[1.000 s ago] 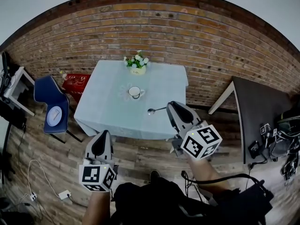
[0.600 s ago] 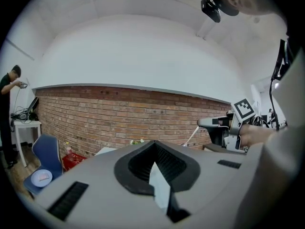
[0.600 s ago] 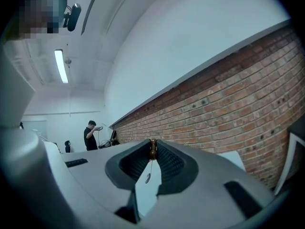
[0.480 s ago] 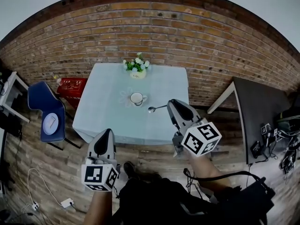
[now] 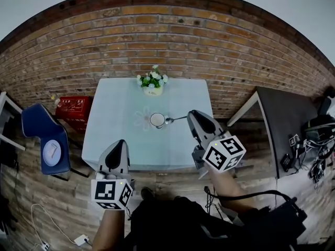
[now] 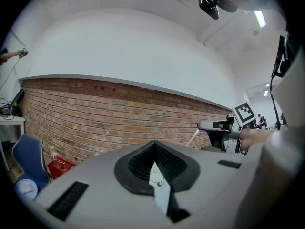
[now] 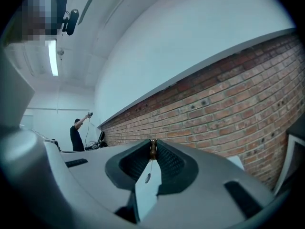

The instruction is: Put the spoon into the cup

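A white cup stands on a doily in the middle of the pale blue table. My right gripper is shut on the handle of a metal spoon and holds it level. In the head view the spoon's bowl lies just right of the cup's rim. In the right gripper view the spoon points away from the closed tips of the right gripper. My left gripper hovers at the table's near edge, shut and empty. The cup shows through the left gripper.
A pot of flowers sits at the table's far edge, against the brick wall. A blue chair and a red crate stand to the left. A dark table with cables is at the right. A person stands far off.
Both grippers have moved forward toward the table, which now sits closer. The spoon's bowl has gone from short of the cup to right beside its rim.
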Available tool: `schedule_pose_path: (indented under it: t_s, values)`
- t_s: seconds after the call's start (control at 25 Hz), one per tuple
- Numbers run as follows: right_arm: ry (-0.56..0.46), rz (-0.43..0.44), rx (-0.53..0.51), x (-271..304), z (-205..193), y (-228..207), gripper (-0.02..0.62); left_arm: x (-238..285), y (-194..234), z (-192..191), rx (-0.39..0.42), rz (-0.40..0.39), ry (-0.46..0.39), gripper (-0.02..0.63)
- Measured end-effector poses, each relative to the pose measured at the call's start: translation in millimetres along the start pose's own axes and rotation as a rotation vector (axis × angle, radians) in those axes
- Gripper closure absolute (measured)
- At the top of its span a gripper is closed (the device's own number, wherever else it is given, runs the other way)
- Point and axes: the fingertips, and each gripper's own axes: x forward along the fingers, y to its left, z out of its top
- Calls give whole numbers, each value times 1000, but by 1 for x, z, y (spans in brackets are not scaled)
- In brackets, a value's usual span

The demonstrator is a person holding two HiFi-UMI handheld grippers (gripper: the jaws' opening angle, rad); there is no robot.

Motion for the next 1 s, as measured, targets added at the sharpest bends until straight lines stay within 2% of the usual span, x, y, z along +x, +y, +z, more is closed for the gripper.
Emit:
schedule_pose_path:
  t_s: [0.2, 0.4, 0.76, 1.0]
  values:
    - [18, -67, -7, 24, -8, -5, 540, 16, 22, -6, -2, -52, 15, 597]
    - [28, -82, -10, 46, -20, -12, 540, 30, 33, -21, 24, -91, 58, 597]
    - [106, -73, 35, 80, -61, -57, 540, 42, 41, -31, -6, 2, 95, 597]
    - [186, 2, 20, 110, -92, -77, 540, 47, 36, -34, -5, 86, 94, 597]
